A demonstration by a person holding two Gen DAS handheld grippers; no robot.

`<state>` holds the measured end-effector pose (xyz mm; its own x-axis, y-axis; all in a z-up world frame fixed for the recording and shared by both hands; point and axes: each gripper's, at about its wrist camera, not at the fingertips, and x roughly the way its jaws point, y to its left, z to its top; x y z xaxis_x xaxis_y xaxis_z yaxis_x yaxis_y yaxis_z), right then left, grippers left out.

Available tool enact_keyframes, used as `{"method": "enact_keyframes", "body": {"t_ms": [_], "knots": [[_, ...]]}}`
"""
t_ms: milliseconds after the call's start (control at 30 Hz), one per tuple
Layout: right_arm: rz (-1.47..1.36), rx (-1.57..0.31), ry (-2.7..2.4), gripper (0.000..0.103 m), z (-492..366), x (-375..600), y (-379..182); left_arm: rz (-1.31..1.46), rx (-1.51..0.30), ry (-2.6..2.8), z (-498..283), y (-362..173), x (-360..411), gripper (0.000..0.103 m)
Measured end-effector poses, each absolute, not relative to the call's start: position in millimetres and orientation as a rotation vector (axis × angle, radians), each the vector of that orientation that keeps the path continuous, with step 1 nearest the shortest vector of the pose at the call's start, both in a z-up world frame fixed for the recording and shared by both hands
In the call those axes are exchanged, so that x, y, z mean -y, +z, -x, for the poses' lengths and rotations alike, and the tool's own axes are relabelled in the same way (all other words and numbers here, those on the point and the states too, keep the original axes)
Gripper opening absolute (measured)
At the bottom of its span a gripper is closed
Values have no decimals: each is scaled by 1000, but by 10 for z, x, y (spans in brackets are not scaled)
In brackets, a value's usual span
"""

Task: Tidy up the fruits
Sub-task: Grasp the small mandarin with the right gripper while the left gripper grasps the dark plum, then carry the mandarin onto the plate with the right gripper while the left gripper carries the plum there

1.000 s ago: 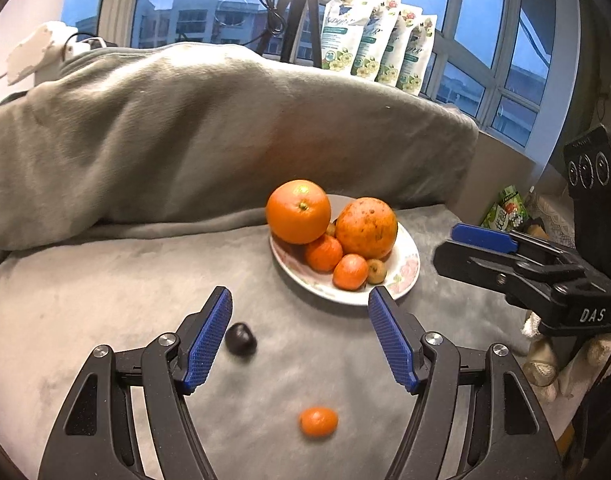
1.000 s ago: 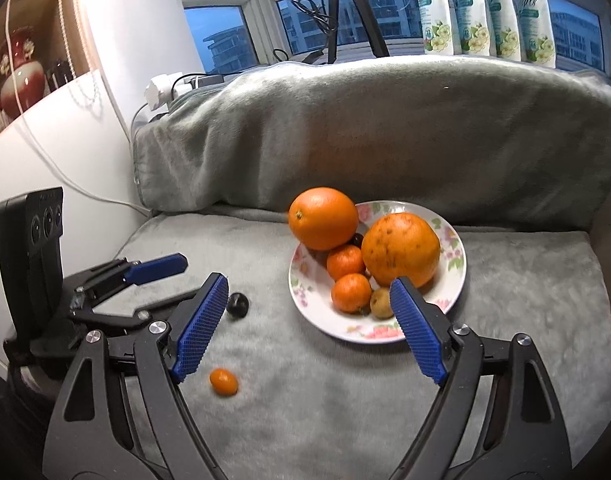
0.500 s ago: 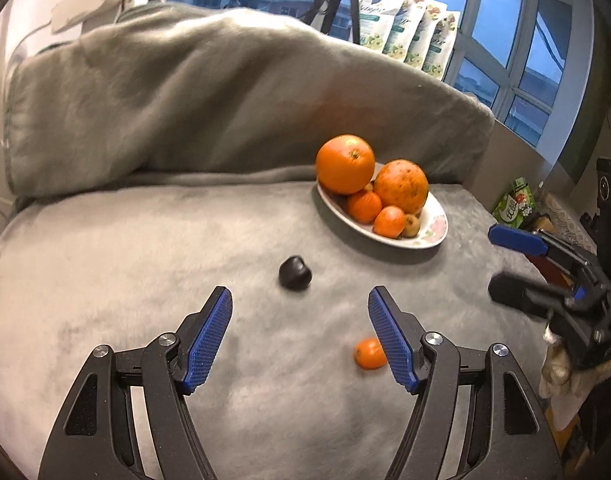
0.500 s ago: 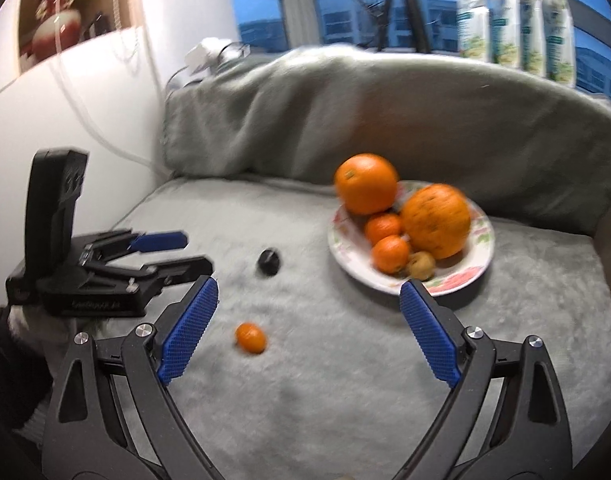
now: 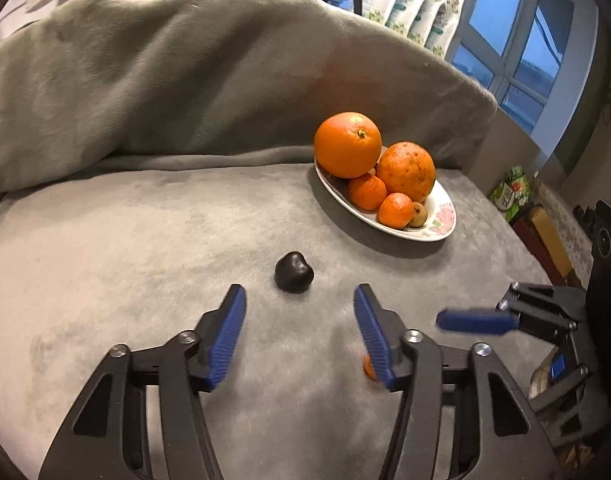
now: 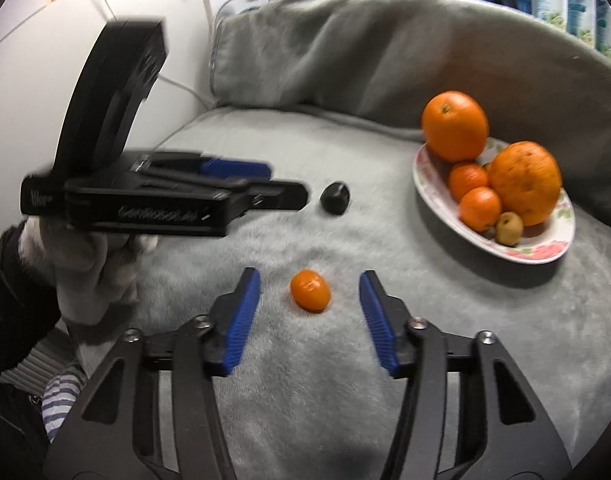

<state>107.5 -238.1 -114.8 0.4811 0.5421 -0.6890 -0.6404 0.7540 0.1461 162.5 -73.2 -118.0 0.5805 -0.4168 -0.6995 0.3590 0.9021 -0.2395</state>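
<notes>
A floral plate on the grey cushion holds two large oranges, two small tangerines and a small brown fruit; it also shows in the right wrist view. A dark round fruit lies just ahead of my open, empty left gripper; it also shows in the right wrist view. A small orange kumquat lies just ahead of my open, empty right gripper; in the left wrist view it peeks out behind the right finger.
The seat is a grey plush cushion with a blanket-covered backrest behind. A wall and white cables lie to the left. Boxes and packets stand past the cushion's right edge.
Both grippers have moved down and forward. The dark fruit now lies close before the left jaws, and the kumquat close before the right jaws. The fruits have not moved.
</notes>
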Motion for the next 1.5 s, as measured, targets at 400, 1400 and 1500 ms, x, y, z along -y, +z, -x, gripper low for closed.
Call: {"method": "enact_keyframes", "body": {"t_ms": [400,1400,1500], "knots": [[137,-841,730,40,-1222,2305,-1334,-13,-882,-449,-1932,-1383,924,41],[163,-837,722,25,-1173,2170,-1416,-1,-886,-450,-1982,-1388,932,25],[148,-828,720,25,-1140,2225,-1385,-6,-868,-454,-1943,-1338,937,25]]}}
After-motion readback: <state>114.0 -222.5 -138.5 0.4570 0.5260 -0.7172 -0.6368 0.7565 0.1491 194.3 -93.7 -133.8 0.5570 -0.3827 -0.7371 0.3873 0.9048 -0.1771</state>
